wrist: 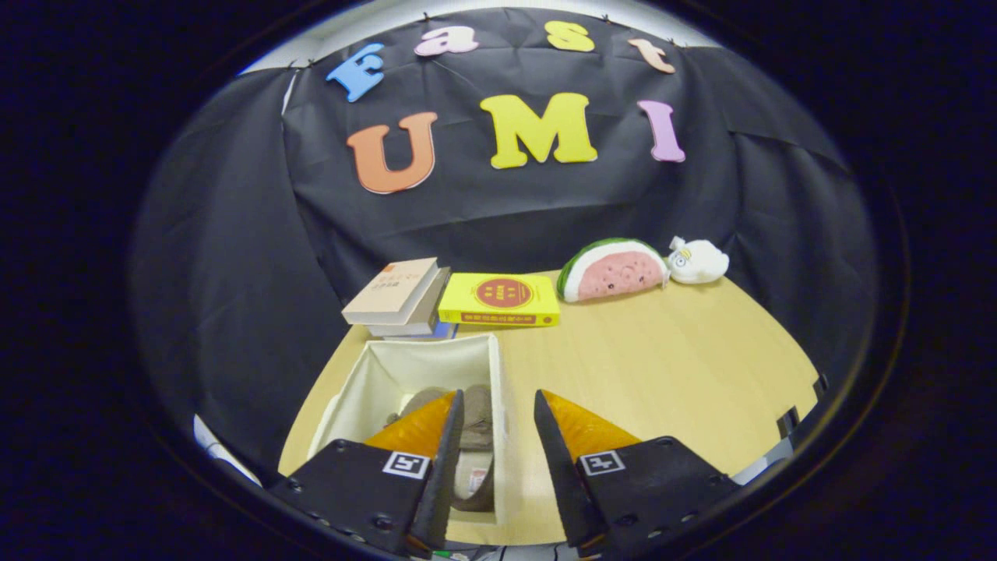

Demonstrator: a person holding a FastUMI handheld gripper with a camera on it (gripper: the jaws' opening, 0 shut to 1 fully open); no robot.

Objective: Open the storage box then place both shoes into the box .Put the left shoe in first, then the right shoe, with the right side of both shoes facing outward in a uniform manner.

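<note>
The gripper [496, 405], lower centre of frame, gapes open and empty above the white fabric storage box [366, 389], where a soft grey-brown shoe [477, 436] lies; likely light and pliable, best pinched at the collar.

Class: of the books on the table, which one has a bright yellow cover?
The yellow book lying flat alone, right of the pale stacked books. The open gripper holds nothing.

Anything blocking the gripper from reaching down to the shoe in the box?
Nothing visible does. The storage box is open at the top, and the shoe lies on its floor just below the open gripper, showing between the fingers. The box's right wall runs up between the fingers, close to the shoe, so it could catch a finger.
</note>
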